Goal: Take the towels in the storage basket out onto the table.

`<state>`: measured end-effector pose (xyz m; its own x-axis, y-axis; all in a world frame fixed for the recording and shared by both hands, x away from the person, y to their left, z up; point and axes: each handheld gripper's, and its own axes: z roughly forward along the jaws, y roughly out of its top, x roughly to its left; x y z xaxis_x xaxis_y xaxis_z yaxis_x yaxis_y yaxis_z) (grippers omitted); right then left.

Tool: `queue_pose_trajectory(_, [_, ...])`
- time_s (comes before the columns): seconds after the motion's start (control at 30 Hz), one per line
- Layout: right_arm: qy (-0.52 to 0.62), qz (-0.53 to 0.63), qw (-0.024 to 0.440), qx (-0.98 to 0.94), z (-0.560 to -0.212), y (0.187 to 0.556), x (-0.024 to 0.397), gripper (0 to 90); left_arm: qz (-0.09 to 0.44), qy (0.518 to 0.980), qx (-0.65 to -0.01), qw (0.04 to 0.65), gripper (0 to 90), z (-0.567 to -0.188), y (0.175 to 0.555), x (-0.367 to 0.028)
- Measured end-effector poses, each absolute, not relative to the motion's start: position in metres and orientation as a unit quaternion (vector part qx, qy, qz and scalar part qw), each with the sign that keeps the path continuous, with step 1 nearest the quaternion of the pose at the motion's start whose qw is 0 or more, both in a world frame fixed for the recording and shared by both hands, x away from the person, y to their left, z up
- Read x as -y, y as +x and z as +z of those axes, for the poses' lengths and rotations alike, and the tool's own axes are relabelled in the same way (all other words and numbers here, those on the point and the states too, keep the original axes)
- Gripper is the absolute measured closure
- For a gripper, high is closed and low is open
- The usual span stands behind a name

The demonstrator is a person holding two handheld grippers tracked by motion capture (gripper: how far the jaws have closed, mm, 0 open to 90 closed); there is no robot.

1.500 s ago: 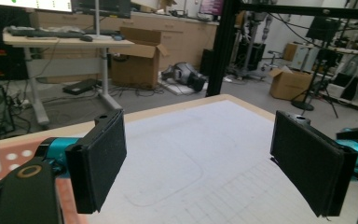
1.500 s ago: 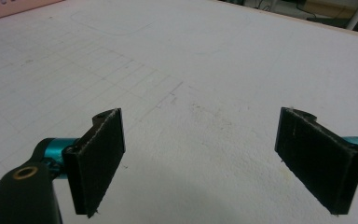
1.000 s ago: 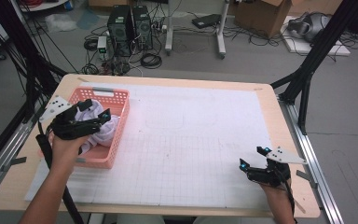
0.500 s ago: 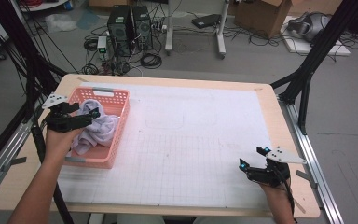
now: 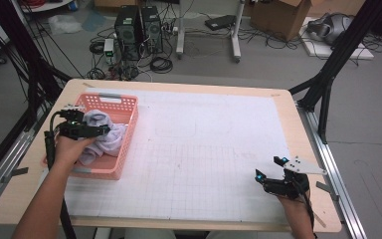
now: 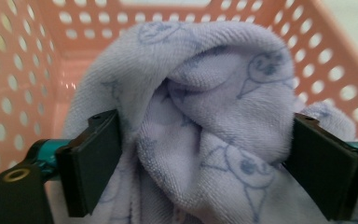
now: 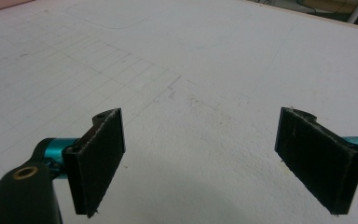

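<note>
A pale lilac towel (image 5: 107, 142) with small printed figures lies bunched in a pink perforated basket (image 5: 112, 99) at the table's left. My left gripper (image 5: 97, 131) reaches in over the basket's left rim. In the left gripper view its jaws stand wide apart on either side of a bulging fold of the towel (image 6: 205, 70), so the left gripper (image 6: 205, 135) is open, with the basket wall (image 6: 23, 56) behind. My right gripper (image 5: 268, 168) rests low near the table's front right corner. It is open over the bare white mat, with nothing between the jaws (image 7: 200, 140).
A white gridded mat (image 5: 204, 149) covers most of the wooden table (image 5: 298, 124). Black frame legs stand at the left and right sides. Computers, cables and boxes lie on the floor beyond the far edge.
My left gripper has drawn back from over the basket's middle to its left side, and the towel has settled lower in the basket. The right gripper has stayed put.
</note>
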<state>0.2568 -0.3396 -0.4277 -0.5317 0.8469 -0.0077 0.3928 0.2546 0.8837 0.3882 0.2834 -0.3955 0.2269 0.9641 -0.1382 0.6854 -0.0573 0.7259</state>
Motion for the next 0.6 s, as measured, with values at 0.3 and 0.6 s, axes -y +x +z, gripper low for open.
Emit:
queue_pose_trajectory(0.3, [0.413, 0.447, 0.256, -0.751, -0.428, 0.256, 0.341, 14.7, 0.137, 0.702, -0.63, 0.304, 1.7, -0.414, 0.401, -0.284])
queue_pose_trajectory(0.6, [0.412, 0.446, 0.256, -0.752, -0.427, 0.256, 0.339, 14.7, 0.127, 0.701, -0.631, 0.308, 1.7, -0.422, 0.406, -0.287])
